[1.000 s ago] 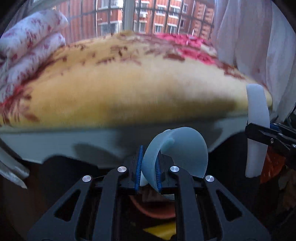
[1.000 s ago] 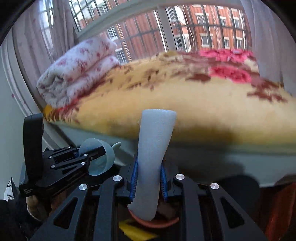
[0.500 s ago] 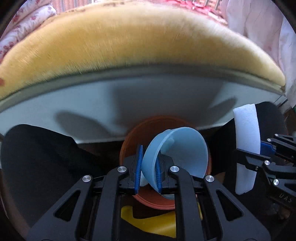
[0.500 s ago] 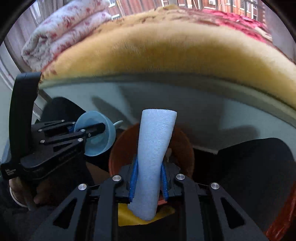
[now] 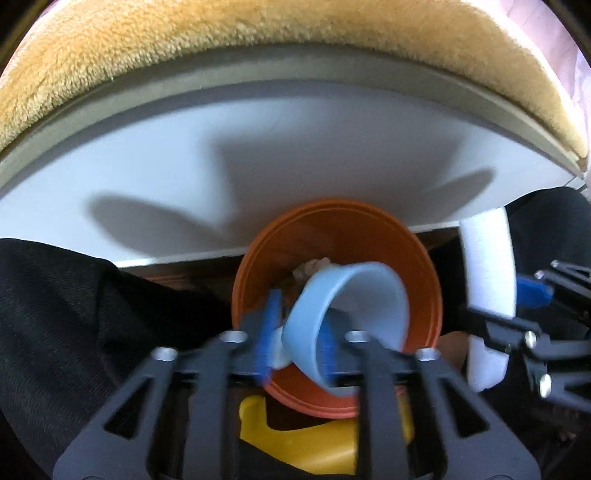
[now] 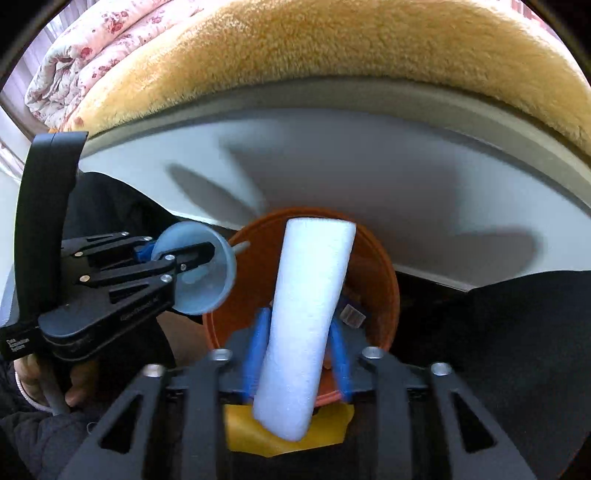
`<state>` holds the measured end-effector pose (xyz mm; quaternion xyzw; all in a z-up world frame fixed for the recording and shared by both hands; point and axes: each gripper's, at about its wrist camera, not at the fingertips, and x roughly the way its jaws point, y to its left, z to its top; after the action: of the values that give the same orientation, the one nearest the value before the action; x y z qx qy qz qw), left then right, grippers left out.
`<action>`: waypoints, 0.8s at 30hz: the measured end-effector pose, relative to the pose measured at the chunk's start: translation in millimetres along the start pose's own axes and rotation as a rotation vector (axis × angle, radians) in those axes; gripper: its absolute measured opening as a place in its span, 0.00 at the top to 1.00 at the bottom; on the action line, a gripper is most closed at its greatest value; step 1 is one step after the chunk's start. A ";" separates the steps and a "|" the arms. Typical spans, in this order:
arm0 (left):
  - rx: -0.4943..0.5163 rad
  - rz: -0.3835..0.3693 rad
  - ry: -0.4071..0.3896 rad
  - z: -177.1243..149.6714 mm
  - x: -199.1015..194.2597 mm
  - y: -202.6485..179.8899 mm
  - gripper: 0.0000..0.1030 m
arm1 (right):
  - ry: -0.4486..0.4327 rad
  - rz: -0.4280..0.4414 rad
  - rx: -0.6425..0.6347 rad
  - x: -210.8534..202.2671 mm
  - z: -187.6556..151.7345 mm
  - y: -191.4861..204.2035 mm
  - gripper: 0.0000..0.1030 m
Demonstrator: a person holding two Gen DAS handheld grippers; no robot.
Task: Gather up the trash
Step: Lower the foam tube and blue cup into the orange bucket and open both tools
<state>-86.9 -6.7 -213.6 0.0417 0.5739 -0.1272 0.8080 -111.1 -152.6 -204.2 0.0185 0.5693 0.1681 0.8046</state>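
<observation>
My left gripper holds a light blue plastic cup by its rim, right over the open orange bin; its jaws look slightly parted and blurred. The cup and left gripper also show in the right wrist view. My right gripper is shut on a white foam tube, held upright over the orange bin. The foam tube shows at the right of the left wrist view. Some scraps lie inside the bin.
The white side of a bed with a tan fuzzy blanket rises just behind the bin. A folded floral quilt lies on the bed. A yellow object sits under the bin. Black fabric lies on both sides.
Both grippers tilted further down and closer to the orange bin. The left jaws appear to have started parting around the blue cup; the foam tube stays gripped.
</observation>
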 end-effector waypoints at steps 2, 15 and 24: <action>-0.005 0.024 -0.014 2.2 -0.4 1.6 0.24 | -0.010 -0.019 0.009 1.0 -0.5 -2.1 0.37; -0.041 0.008 -0.062 1.4 -13.5 6.9 0.23 | -0.066 -0.031 0.052 -26.7 -6.5 -16.4 0.37; 0.026 0.114 -0.436 22.6 -128.7 -1.8 0.10 | -0.445 -0.128 -0.053 -132.7 13.3 6.0 0.05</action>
<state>-106.4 7.0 -85.2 0.0558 0.3805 -0.0948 0.9182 -139.6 -183.5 -77.4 -0.0021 0.3731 0.1234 0.9195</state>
